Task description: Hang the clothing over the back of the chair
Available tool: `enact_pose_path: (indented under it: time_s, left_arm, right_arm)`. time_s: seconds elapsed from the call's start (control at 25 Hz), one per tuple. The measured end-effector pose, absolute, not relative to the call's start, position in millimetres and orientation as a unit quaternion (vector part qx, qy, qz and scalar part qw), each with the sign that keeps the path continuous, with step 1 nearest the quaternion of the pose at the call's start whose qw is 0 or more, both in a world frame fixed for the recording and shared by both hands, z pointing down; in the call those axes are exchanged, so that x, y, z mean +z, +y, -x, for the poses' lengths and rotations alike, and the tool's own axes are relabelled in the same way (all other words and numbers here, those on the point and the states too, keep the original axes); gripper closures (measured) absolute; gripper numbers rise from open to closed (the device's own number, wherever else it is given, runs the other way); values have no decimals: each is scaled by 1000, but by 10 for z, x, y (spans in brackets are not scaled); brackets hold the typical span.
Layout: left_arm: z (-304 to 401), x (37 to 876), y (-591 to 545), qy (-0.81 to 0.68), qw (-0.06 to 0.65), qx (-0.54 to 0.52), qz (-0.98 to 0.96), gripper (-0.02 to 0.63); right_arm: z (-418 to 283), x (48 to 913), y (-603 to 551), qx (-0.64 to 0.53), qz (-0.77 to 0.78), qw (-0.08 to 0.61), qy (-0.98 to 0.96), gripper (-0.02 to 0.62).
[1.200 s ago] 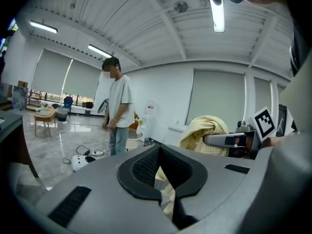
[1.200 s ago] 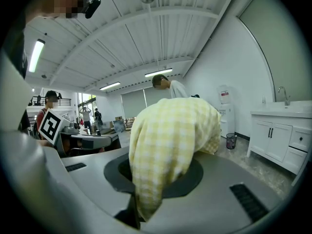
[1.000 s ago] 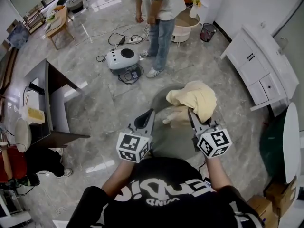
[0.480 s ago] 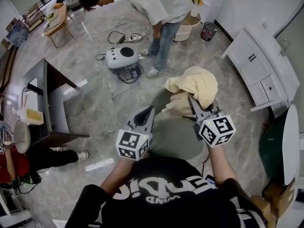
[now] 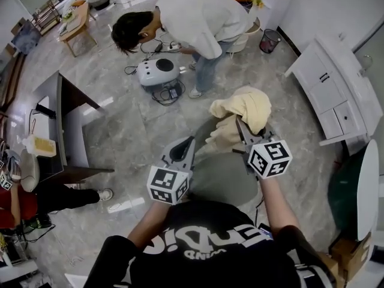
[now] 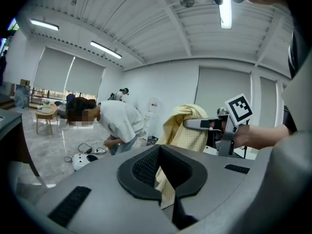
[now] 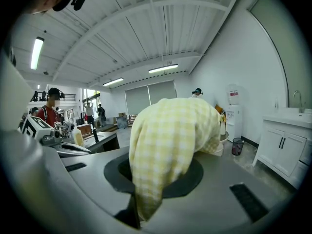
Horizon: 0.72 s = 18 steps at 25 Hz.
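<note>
Bending low where a second earlier they had stood upright, the bystander (image 5: 198, 20) in the white shirt leaned over a white device (image 5: 157, 72) on the floor (image 5: 120, 131). Our right gripper (image 5: 241, 128) had carried the clothing (image 5: 247, 107) a little farther from us, up the head view.

We saw that gripper's jaws clamped on the yellow checked clothing. The cloth ran down through the slot between them and bulged over their tips in a loose heap. The bundle hung in the air above the far edge of the grey chair (image 5: 222, 182). We could not tell whether any fold touched it.

Our left gripper (image 5: 189, 144) hovered just beside the cloth's lower fold, to its left. Its jaws met at the tips with nothing pinched, and the yellow cloth only showed beyond their oval gap. Both grippers pointed away from us over the chair. A white cabinet (image 5: 336, 95) stood against the wall at the right.
</note>
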<state>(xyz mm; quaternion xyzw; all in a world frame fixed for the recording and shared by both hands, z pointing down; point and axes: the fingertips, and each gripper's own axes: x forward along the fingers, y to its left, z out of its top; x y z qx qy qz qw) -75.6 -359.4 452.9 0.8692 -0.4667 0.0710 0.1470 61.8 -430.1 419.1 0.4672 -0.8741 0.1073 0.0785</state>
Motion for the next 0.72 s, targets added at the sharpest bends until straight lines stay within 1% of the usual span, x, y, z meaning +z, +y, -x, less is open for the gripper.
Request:
enact_pose_path:
  time_s: [0.72]
  left_arm:
    - [848, 4723, -3758, -482, 168, 88, -855, 591]
  right_arm:
    - [-586, 5143, -4852, 149, -467, 133, -861, 520]
